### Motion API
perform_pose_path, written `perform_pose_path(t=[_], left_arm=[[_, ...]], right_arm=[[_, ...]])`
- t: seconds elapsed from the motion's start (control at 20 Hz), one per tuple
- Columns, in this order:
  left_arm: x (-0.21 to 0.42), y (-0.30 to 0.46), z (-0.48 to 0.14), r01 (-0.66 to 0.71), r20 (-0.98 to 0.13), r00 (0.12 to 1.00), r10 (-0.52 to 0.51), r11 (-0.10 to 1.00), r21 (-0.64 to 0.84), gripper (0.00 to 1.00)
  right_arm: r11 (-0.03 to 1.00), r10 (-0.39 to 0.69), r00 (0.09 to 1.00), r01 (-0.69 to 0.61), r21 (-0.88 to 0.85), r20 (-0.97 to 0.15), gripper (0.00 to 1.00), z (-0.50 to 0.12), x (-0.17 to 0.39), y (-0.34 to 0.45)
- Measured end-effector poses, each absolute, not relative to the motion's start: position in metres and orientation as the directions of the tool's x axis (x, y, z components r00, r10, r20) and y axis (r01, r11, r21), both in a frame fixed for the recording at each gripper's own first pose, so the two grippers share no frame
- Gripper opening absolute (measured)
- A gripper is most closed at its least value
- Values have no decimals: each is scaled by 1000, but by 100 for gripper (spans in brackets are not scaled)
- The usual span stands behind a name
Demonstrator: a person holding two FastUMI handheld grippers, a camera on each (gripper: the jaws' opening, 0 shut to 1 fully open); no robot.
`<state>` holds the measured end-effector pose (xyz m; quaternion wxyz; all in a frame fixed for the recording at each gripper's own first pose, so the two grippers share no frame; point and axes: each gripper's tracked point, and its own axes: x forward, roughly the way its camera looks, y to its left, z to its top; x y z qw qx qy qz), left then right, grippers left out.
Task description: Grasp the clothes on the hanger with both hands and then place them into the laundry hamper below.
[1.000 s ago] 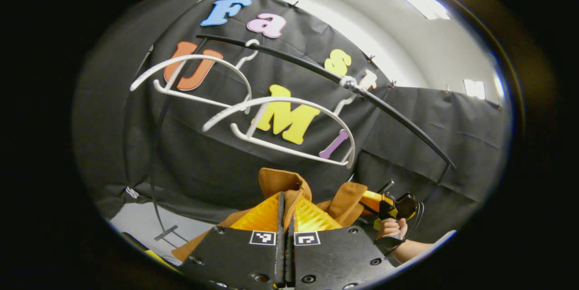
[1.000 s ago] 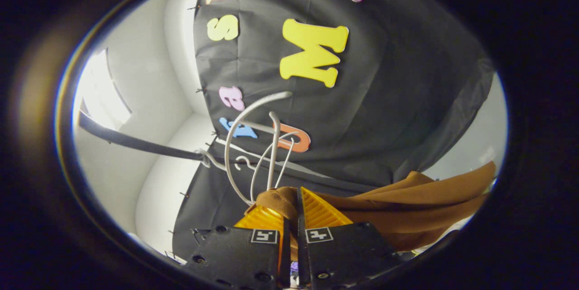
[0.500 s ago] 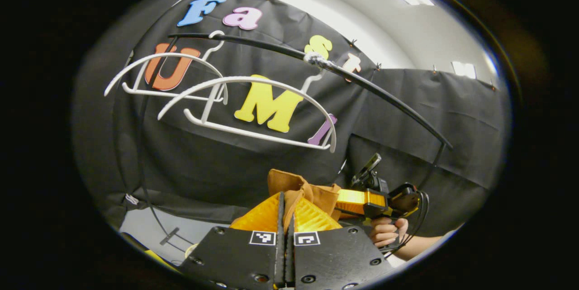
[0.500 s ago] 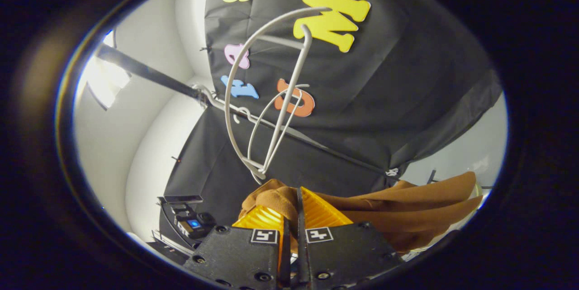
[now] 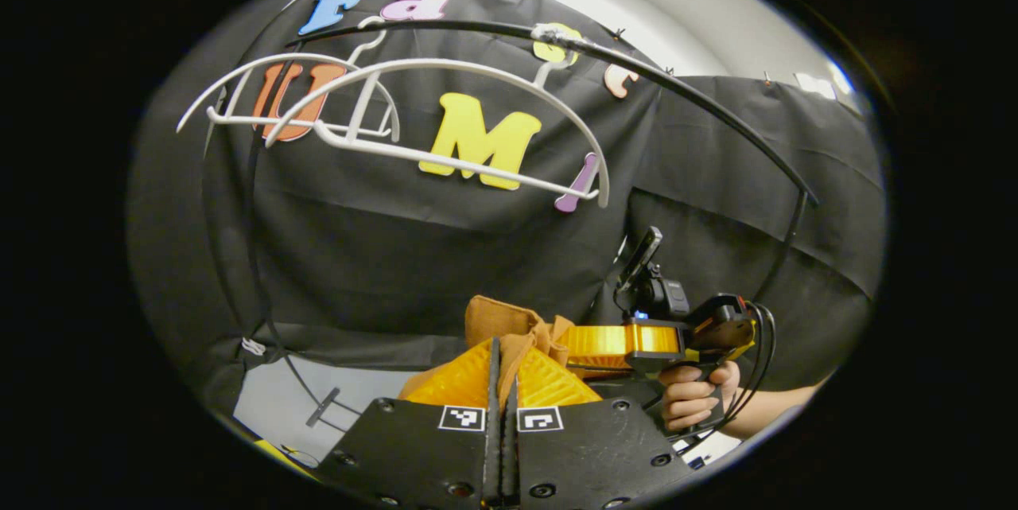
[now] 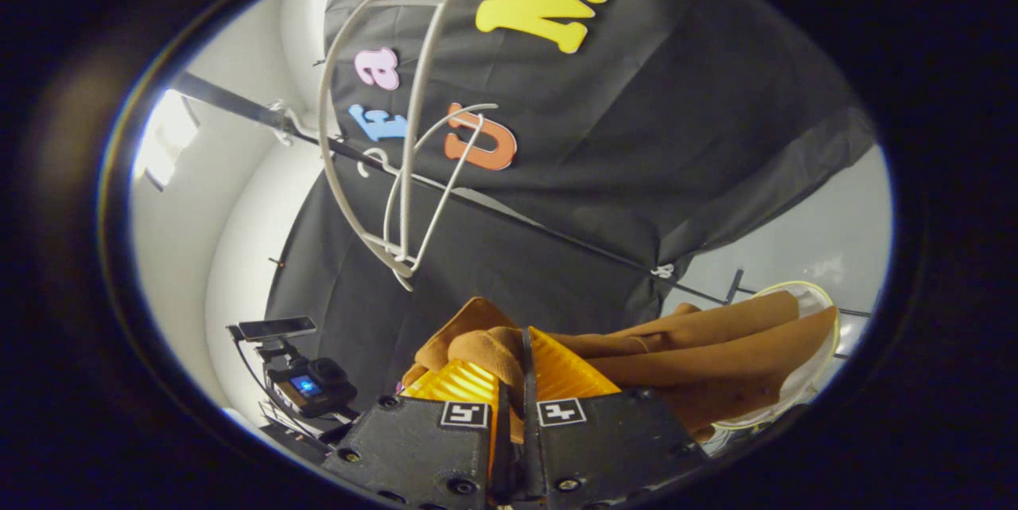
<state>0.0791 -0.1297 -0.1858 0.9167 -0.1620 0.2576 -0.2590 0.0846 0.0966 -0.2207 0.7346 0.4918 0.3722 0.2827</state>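
Left gripper view: the left gripper (image 5: 501, 359) has its two orange fingers pressed together on a fold of the brown garment (image 5: 509, 323), the cloth bunching up just above the fingertips. Beyond that bunch, to the right, the other gripper shows side-on, gripped by a hand (image 5: 692, 402) with a bare forearm trailing off toward the edge; cables loop off its rear. Higher up, two white hangers (image 5: 445, 112) hang bare from a black rail (image 5: 676, 88) that arcs across the black cloth wall. A patch of pale floor shows at the lower left.

Right gripper view: the right gripper (image 6: 521, 371) likewise has both orange fingers clamped on a wad of the same garment (image 6: 716, 343), which stretches away to the right in long brown folds. The far end of the cloth drapes over the pale rim of the laundry hamper (image 6: 811, 295), near the right edge. Up and to the left, the white hangers (image 6: 398, 136) dangle from the rail (image 6: 231, 100), well apart from the cloth. A small camera on a stand (image 6: 306, 383) sits at the lower left.
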Motion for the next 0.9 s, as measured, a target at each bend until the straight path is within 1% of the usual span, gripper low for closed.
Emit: perform_pose_path(t=[0.2, 0.5, 0.7, 0.8, 0.85, 0.9], left_arm=[[67, -127, -229, 357, -463, 699, -545, 827, -434, 1], [62, -126, -303, 284, -602, 630, -490, 867, -409, 1], [56, -123, -344, 229, -692, 579, -430, 901, -368, 1], [46, -122, -364, 199, -744, 533, -403, 914, -353, 1], [40, -118, -371, 184, -767, 513, -385, 922, -340, 22], [40, -116, -376, 177, -777, 505, -376, 926, -333, 35]], right_arm=[[389, 767, 539, 40, 920, -347, 9, -271, 73, 94], [480, 722, 469, 190, 856, -509, 9, -349, 60, 99], [585, 649, 414, 265, 767, -638, 10, -397, 60, 102], [670, 588, 349, 297, 681, -730, 10, -423, 46, 101], [735, 540, 315, 276, 620, -781, 10, -434, 42, 99], [811, 474, 278, 232, 538, -835, 11, -447, 35, 92]])
